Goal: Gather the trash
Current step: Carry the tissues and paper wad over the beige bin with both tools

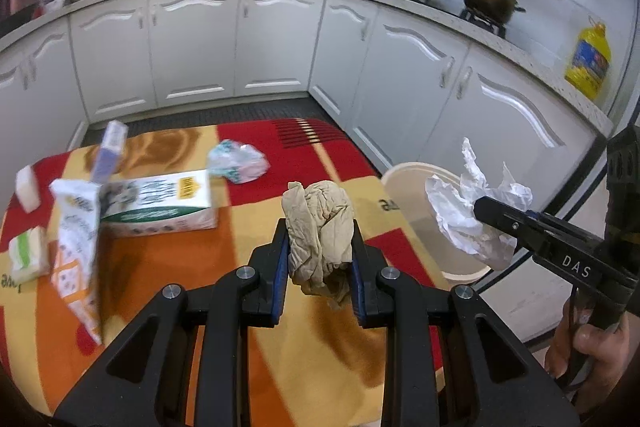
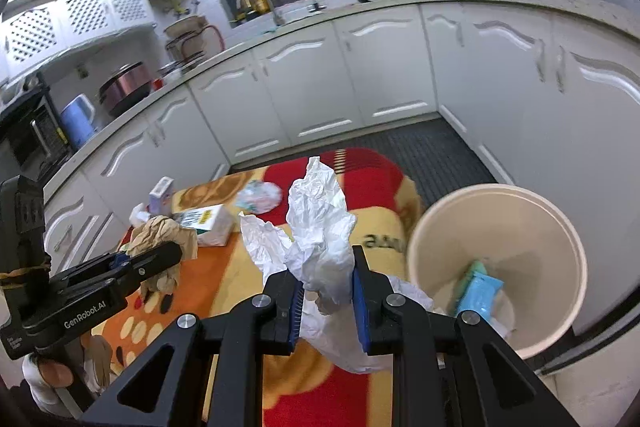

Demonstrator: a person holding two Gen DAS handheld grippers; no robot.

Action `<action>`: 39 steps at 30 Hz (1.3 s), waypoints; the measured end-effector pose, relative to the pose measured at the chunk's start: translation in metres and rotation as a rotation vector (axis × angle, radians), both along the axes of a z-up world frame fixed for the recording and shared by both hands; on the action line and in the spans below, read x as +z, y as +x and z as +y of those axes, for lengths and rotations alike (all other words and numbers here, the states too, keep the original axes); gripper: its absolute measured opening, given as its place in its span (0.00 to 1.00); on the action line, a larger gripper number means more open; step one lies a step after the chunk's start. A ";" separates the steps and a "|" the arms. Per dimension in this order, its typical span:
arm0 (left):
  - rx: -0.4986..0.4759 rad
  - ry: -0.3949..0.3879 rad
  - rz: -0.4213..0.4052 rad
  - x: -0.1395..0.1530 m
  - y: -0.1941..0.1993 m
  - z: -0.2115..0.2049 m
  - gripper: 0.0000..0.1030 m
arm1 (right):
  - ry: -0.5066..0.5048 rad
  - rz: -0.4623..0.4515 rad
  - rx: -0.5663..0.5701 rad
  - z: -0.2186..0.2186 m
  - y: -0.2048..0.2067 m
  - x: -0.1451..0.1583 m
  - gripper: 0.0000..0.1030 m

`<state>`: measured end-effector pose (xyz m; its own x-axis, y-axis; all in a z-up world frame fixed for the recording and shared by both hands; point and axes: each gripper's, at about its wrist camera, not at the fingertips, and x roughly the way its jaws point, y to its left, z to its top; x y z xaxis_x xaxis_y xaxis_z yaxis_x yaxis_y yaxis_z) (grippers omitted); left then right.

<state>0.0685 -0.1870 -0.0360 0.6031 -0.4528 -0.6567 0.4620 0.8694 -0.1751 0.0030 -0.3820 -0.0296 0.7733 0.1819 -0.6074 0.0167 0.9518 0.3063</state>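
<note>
Two wads of trash are up in the air, one per gripper. Left gripper (image 1: 320,247) is clamped on a crumpled brown paper ball (image 1: 320,227), held above the table's orange/red/yellow patterned cloth (image 1: 256,227), near its right side. Right gripper (image 2: 326,301) pinches a crumpled white paper (image 2: 320,227); in the left wrist view that wad hangs over the rim of the cream bin (image 1: 404,175), which stands on the floor just beside the table's right edge. Bin mouth is wide open w/ one light-blue packet (image 2: 480,293) lying inside against the wall.

Open room: bare cloth btwn the grippers and the boxes at left; dark floor mat (image 1: 224,113) btwn the table's far edge and the white cabinets.

Left on the cloth: 1 tissue box (image 1: 160,203) lying flat, 1 crumpled printed wrapper (image 1: 238,161) behind it, 1 tall white carton (image 1: 76,247) and 1 purple box (image 1: 110,151), both blurred, plus 2 small packs at the left edge.
</note>
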 end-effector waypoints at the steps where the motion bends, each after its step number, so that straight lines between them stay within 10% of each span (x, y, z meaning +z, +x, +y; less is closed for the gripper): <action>1: -0.009 0.003 -0.001 -0.001 0.001 -0.007 0.23 | -0.005 0.003 -0.014 -0.005 -0.001 -0.001 0.20; 39: -0.190 0.104 0.041 -0.046 0.042 -0.160 0.23 | -0.049 0.141 -0.253 -0.112 0.007 -0.057 0.20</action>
<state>0.1104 -0.3475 -0.0817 0.4851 -0.4845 -0.7279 0.6140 0.7815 -0.1110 0.0103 -0.4938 -0.0868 0.6980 -0.0386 -0.7151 0.2945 0.9257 0.2375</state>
